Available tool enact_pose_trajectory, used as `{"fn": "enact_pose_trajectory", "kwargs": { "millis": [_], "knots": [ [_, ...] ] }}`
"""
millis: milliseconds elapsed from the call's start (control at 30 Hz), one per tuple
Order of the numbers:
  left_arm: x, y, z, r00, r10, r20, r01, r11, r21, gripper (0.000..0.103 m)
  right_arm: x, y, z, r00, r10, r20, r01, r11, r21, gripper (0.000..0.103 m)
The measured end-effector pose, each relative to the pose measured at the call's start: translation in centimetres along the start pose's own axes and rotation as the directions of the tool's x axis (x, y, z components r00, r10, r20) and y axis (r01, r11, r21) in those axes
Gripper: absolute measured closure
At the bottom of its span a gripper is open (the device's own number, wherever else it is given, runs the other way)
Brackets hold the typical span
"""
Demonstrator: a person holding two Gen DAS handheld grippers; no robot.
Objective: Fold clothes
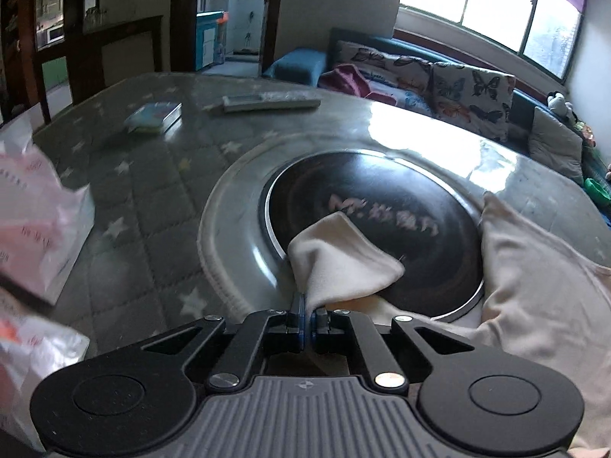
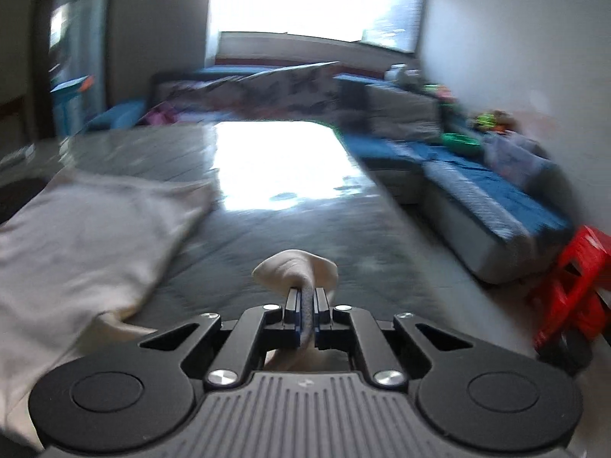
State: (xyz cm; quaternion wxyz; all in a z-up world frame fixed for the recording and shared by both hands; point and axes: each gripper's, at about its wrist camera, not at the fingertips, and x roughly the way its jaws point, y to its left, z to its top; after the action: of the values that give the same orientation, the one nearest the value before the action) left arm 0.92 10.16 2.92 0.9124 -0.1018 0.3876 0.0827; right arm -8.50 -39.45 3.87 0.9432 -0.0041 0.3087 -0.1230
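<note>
Cream garment [image 1: 534, 267] on table [image 1: 152, 191], left gripper [image 1: 307, 311] and right gripper [image 2: 305, 301] each clamping a corner (blurred).

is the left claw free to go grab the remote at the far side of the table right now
Probably not: the left claw is shut on a corner of the cream garment. The path to the remote looks clear, but it would have to let go first.

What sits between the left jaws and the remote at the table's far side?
In the left wrist view: the pinched cream garment, then the black round inset, then bare quilted table up to the remote.
</note>
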Motion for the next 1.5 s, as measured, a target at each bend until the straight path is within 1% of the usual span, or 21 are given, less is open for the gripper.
{"fn": "enact_pose_trajectory", "kwargs": {
  "millis": [167,233,367,467,500,533,600,667,733,800,833,867,967,1067,1133,1233,1300,1367,1400,1467,1500],
  "knots": [
    [-0.3,0.1,-0.8,1.0,-0.004,-0.012,0.004,1.0,0.008,0.099,-1.1,-5.0,-1.2,0.995,-0.097,-0.016,0.098,0.987,0.13,0.098],
    [-0.5,0.2,-0.9,1.0,-0.02,-0.018,0.02,1.0,0.012,0.099,-1.0,-6.2,-2.1,0.992,-0.122,-0.041,0.127,0.982,0.14,0.098],
    [-0.9,-0.3,-1.5,1.0,-0.015,-0.024,0.017,0.999,0.047,0.098,-0.5,-7.6,-3.4,0.982,-0.165,-0.087,0.178,0.971,0.161,0.094],
    [-1.5,-0.2,-1.7,1.0,-0.007,-0.027,0.009,0.999,0.047,0.092,-0.8,-8.2,-3.4,0.972,-0.213,-0.096,0.227,0.957,0.18,0.09],
    [-1.8,-0.1,-1.7,1.0,-0.005,-0.023,0.006,0.999,0.054,0.087,-1.1,-8.1,-3.2,0.975,-0.209,-0.079,0.22,0.96,0.171,0.089],
    [-2.0,-0.1,-1.7,1.0,-0.004,-0.019,0.005,0.998,0.061,0.086,-1.6,-7.7,-3.0,0.978,-0.198,-0.058,0.205,0.967,0.154,0.085],
    [-2.6,-0.2,-1.5,1.0,-0.007,-0.006,0.008,0.998,0.068,0.084,-2.3,-6.9,-2.5,0.986,-0.166,-0.03,0.169,0.978,0.124,0.079],
    [-3.3,-0.4,-1.2,1.0,-0.014,0.014,0.013,0.997,0.07,0.084,-2.5,-6.1,-1.9,0.994,-0.11,-0.018,0.111,0.989,0.1,0.078],
    [-4.1,-0.8,-0.8,0.999,-0.037,0.04,0.034,0.997,0.071,0.084,-2.2,-5.3,-1.3,0.998,-0.055,-0.019,0.056,0.994,0.089,0.067],
    [-5.0,-1.3,-0.5,0.996,-0.055,0.067,0.049,0.996,0.081,0.082,-1.5,-5.1,-0.9,0.997,-0.066,-0.032,0.069,0.993,0.101,0.066],
    [-5.3,-1.4,-0.3,0.995,-0.058,0.08,0.051,0.995,0.085,0.08,-1.3,-5.3,-0.8,0.995,-0.091,-0.038,0.095,0.987,0.127,0.065],
    [-5.6,-1.4,-0.2,0.994,-0.062,0.089,0.054,0.995,0.088,0.077,-1.2,-5.8,-0.9,0.995,-0.085,-0.044,0.091,0.981,0.168,0.065],
    [-6.1,-1.8,0.0,0.993,-0.076,0.092,0.066,0.992,0.105,0.076,-1.0,-7.7,-1.3,0.998,-0.029,-0.064,0.046,0.956,0.289,0.065],
    [-6.1,-2.4,-0.1,0.99,-0.112,0.084,0.102,0.988,0.117,0.076,-0.2,-8.4,-1.3,0.997,0.011,-0.072,0.013,0.946,0.324,0.067],
    [-6.0,-3.3,-0.3,0.986,-0.15,0.07,0.141,0.982,0.127,0.076,0.4,-8.6,-1.3,0.997,0.021,-0.079,0.006,0.946,0.324,0.091],
    [-5.7,-4.8,-0.7,0.978,-0.203,0.043,0.194,0.969,0.153,0.076,0.3,-8.3,-0.9,0.999,0.019,-0.049,-0.003,0.952,0.306,0.099],
    [-5.5,-6.3,-1.0,0.97,-0.241,0.024,0.233,0.955,0.181,0.076,-1.4,-7.4,-0.3,0.999,0.014,0.032,-0.022,0.962,0.273,0.099],
    [-5.2,-7.9,-1.4,0.958,-0.287,0.002,0.28,0.937,0.211,0.076,-4.3,-6.7,0.0,0.99,0.012,0.141,-0.045,0.971,0.234,0.099],
    [-5.1,-8.6,-1.6,0.952,-0.305,-0.011,0.299,0.928,0.22,0.076,-5.2,-6.6,0.0,0.986,0.011,0.164,-0.048,0.973,0.224,0.099],
    [-4.6,-10.1,-2.0,0.94,-0.339,-0.042,0.339,0.91,0.238,0.076,-6.3,-6.9,-0.8,0.988,-0.027,0.15,-0.005,0.979,0.204,0.099],
    [-4.5,-10.8,-2.3,0.932,-0.359,-0.057,0.361,0.898,0.251,0.076,-5.9,-7.3,-1.2,0.993,-0.054,0.105,0.033,0.98,0.197,0.095]
  ]
}}
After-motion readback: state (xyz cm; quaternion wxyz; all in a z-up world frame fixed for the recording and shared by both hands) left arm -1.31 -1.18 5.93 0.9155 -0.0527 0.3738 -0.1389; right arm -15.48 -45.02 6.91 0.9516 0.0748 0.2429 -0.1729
